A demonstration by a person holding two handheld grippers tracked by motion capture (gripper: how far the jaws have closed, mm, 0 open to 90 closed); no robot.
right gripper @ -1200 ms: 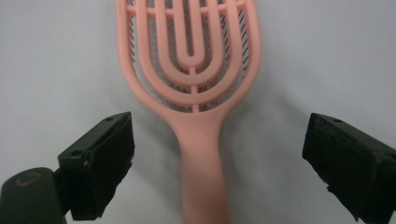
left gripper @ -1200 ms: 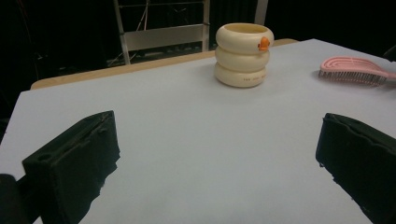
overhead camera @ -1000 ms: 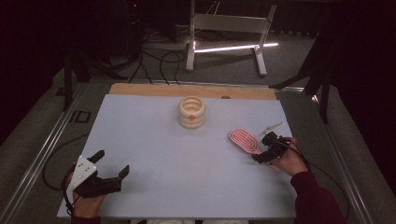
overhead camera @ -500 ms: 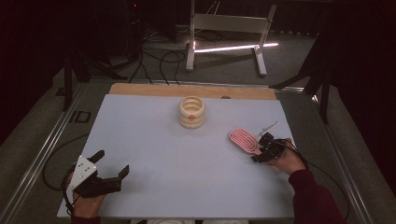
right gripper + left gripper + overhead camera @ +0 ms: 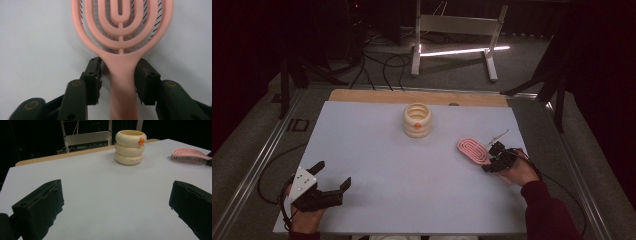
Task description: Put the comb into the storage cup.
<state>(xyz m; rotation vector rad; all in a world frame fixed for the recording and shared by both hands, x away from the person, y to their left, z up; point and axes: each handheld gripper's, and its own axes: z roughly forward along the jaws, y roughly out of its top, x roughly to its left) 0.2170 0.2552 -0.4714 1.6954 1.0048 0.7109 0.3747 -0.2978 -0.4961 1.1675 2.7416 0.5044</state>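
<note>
**Right gripper closes around the pink brush handle near the bench's right edge**

A pink plastic hairbrush with a looped, open-slotted oval head (image 5: 473, 150) lies flat on the pale sheet that covers the bench (image 5: 377, 150), on its right side, bristles down. The right gripper (image 5: 493, 159) sits at the handle end of the brush, and its jaws have just been closing with the handle between them. In the right gripper view the handle (image 5: 123, 82) runs straight down the middle; the right pad stands against it, while a thin gap seems to remain at the left pad, so a firm clamp cannot be confirmed.

A cream-coloured holder shaped like three stacked rings, with a small orange mark near its rim (image 5: 417, 120), stands upright toward the back middle of the bench, well apart from the brush. Nothing lies between the two. A thin pale stick (image 5: 500, 135) lies just behind the right gripper, close to the brush.

The left gripper (image 5: 328, 182) rests at the near left corner with its jaws wide apart and nothing between them, far from the brush.

The brush lies near the right edge of the sheet. The wide middle of the sheet, from the left gripper across to the brush, is bare. A strip of bare wood (image 5: 362, 95) shows along the bench's far edge.
</note>
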